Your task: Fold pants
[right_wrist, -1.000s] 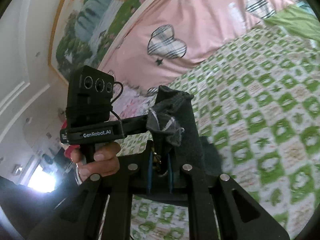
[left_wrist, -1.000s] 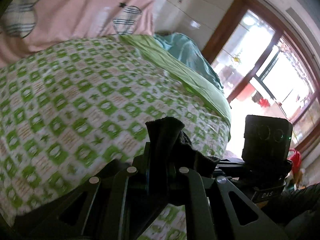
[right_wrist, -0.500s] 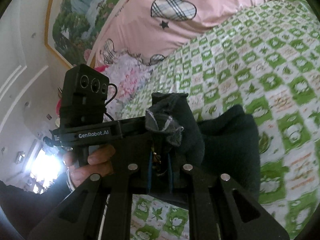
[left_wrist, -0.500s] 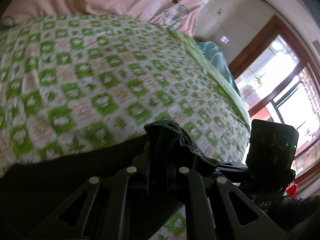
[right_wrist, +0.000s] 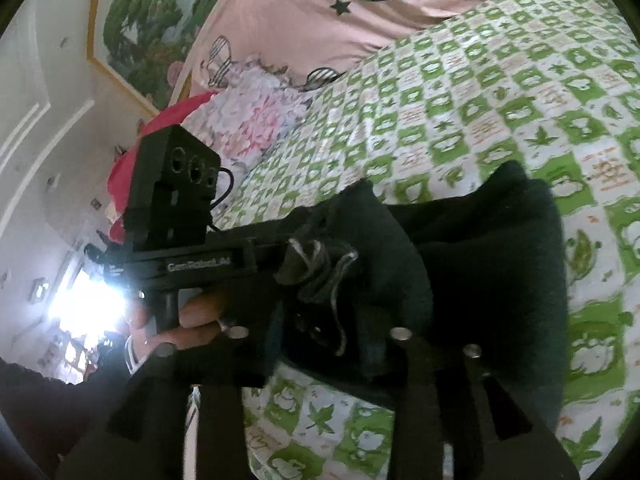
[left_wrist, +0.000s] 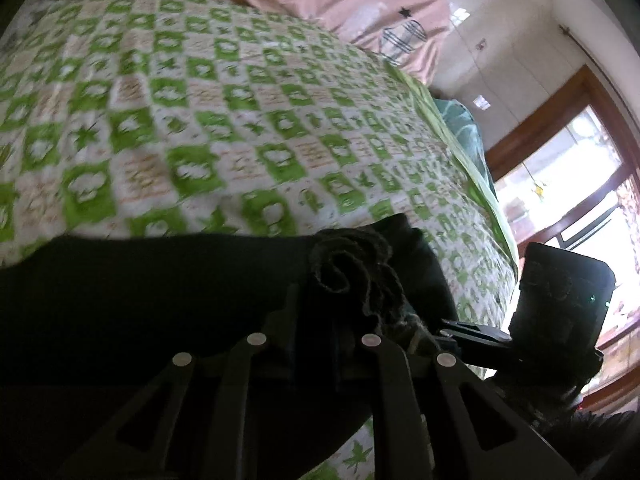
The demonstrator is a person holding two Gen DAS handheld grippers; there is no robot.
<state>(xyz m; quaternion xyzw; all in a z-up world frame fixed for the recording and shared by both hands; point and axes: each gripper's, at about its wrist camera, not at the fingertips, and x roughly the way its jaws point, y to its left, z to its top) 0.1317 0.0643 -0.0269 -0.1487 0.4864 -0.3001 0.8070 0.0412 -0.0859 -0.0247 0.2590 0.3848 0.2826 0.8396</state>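
Pants (left_wrist: 168, 300): dark, soft-knit; lying in a broad band across the checked bedspread (left_wrist: 208, 128), filling the 6 to 9 o'clock part of the left wrist view; bunched edge rising at centre.
Pants, right view (right_wrist: 492, 264): folded mass sitting at 3 to 5 o'clock, one bunched corner with pale stitching lying between the fingers.
Left gripper (left_wrist: 316, 304): jaws standing almost together, pinching the bunched hem; opening only slightly.
Right gripper (right_wrist: 320, 320): jaws having just been opening, fabric lying loosely between them, pads no longer pressing.
Person's hand (right_wrist: 192, 320): wrapping the left gripper's handle, showing at 8 o'clock in the right view.
Step in hand (judged): laying the carried edge down onto the cloth beneath and letting go.
Doing it well (judged): keeping the edges lined up while releasing; backing both grippers straight out so the knit is not dragging or snagging; smoothing the crease afterwards.
Surroundings: pink pillow (right_wrist: 304, 12) lying at 12 o'clock; window (left_wrist: 576, 184) glaring at 3 o'clock.
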